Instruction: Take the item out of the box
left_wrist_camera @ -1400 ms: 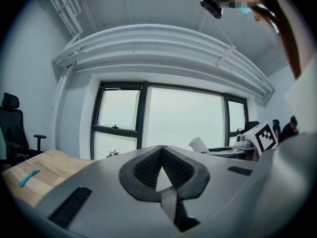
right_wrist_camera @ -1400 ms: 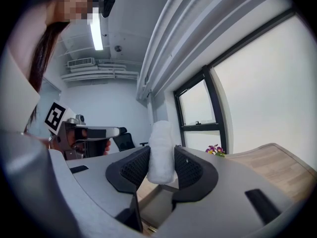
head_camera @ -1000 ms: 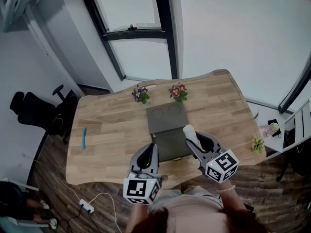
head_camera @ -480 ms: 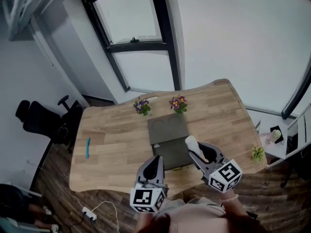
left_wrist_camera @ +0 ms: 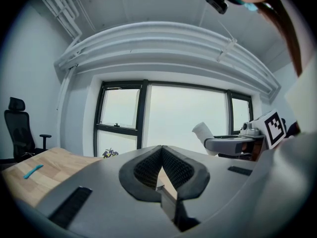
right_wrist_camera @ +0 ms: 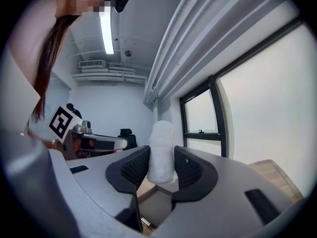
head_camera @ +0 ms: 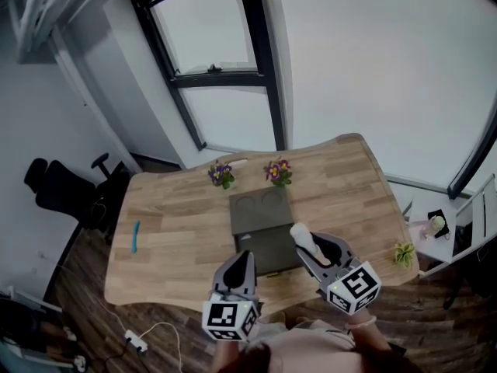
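An open dark grey box point(head_camera: 262, 222) lies on the wooden table point(head_camera: 178, 231), its lid folded back toward the window. My right gripper point(head_camera: 304, 240) is shut on a white cylindrical item point(right_wrist_camera: 161, 152), which it holds lifted above the box's near right corner; the item point(head_camera: 302, 235) sticks out past the jaws and also shows in the left gripper view point(left_wrist_camera: 204, 133). My left gripper point(head_camera: 239, 264) hovers by the box's near left corner, jaws shut with nothing between them point(left_wrist_camera: 161, 168).
Two small potted flowers point(head_camera: 221, 174) point(head_camera: 278, 170) stand at the table's far edge behind the box. A blue pen-like object point(head_camera: 134, 236) lies at the left. A black office chair point(head_camera: 66, 196) stands left of the table, a side table point(head_camera: 435, 228) at the right.
The head view has shifted slightly; both grippers stay near the box's front edge, the right one still holding the white item above it.
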### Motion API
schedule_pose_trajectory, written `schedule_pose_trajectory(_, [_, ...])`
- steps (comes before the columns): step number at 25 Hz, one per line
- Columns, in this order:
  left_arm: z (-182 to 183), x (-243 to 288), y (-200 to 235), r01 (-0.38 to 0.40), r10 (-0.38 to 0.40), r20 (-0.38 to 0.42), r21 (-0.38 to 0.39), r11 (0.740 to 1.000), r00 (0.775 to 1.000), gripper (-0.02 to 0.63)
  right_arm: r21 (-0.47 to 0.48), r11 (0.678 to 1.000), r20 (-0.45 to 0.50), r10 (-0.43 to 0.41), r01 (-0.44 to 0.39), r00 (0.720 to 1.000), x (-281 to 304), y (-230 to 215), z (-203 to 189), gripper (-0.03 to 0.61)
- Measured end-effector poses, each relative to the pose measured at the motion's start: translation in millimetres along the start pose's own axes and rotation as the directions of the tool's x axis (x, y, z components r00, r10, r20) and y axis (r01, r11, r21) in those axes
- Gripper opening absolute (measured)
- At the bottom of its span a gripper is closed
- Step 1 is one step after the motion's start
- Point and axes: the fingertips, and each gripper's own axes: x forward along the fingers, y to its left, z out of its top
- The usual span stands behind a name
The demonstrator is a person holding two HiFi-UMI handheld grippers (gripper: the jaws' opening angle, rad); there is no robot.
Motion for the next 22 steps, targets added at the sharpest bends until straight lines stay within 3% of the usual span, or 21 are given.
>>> schedule_pose_trajectory(22, [2.3,-10.3,7.9,-0.001,0.002,-0.028,0.027,1.0,1.0,0.002,-0.091,0.996,-0.01,-0.023,0.022,1.0,3.9,3.7,17.3,0.138])
